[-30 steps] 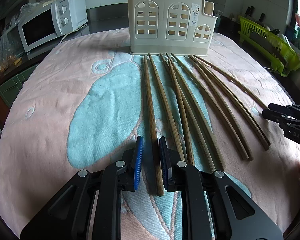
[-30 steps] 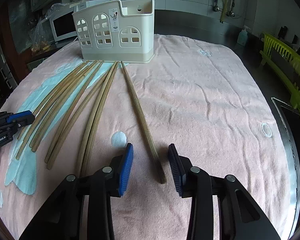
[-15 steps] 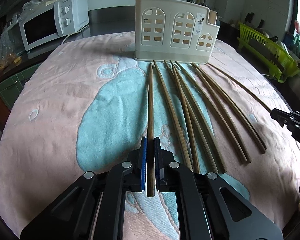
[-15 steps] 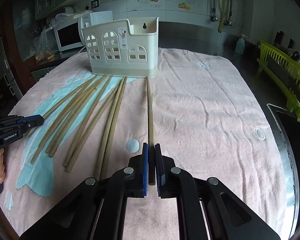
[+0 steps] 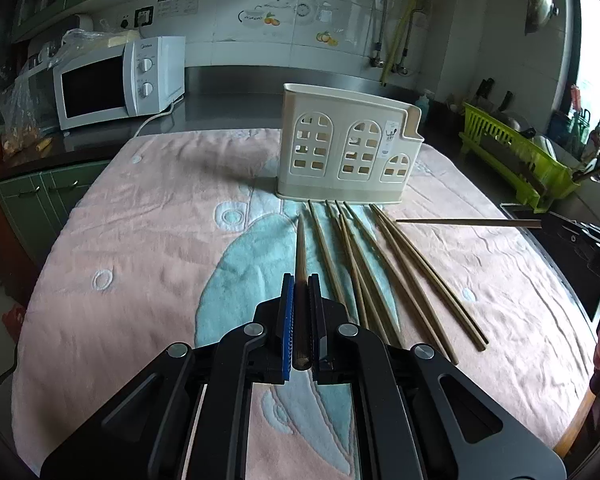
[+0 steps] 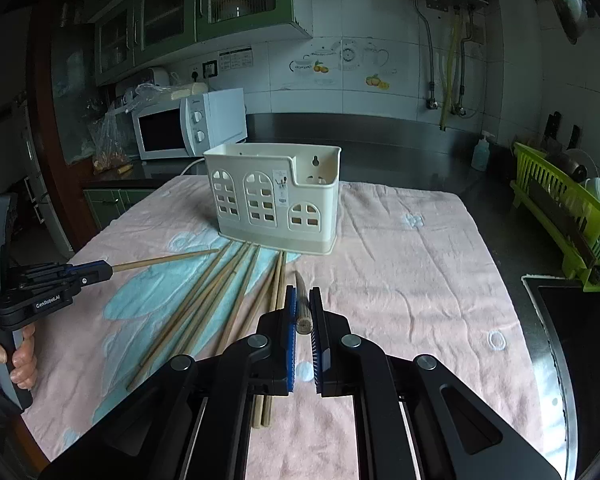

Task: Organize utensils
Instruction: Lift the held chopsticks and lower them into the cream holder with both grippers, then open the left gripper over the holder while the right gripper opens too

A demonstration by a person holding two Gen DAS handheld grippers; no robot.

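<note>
A cream utensil holder (image 5: 350, 156) with arched cut-outs stands at the far side of the pink and teal towel (image 5: 148, 240); it also shows in the right wrist view (image 6: 276, 200). Several wooden chopsticks (image 5: 384, 268) lie on the towel in front of it, also seen in the right wrist view (image 6: 220, 304). My left gripper (image 5: 301, 284) is shut on one chopstick (image 5: 300, 248), lifted and pointing at the holder. My right gripper (image 6: 303, 296) is shut on another chopstick (image 6: 301, 300), lifted off the towel. Each gripper shows in the other's view (image 6: 96, 270) (image 5: 556, 224) with its chopstick.
A white microwave (image 5: 116, 80) stands at the back left on the dark counter. A green dish rack (image 5: 516, 160) sits at the right, beside a sink edge (image 6: 548, 320). A soap bottle (image 6: 480, 152) stands on the back counter.
Both grippers closed on a chopstick and have now lifted them off the towel; the views have risen and tilted up, and the held sticks now hang in the air.
</note>
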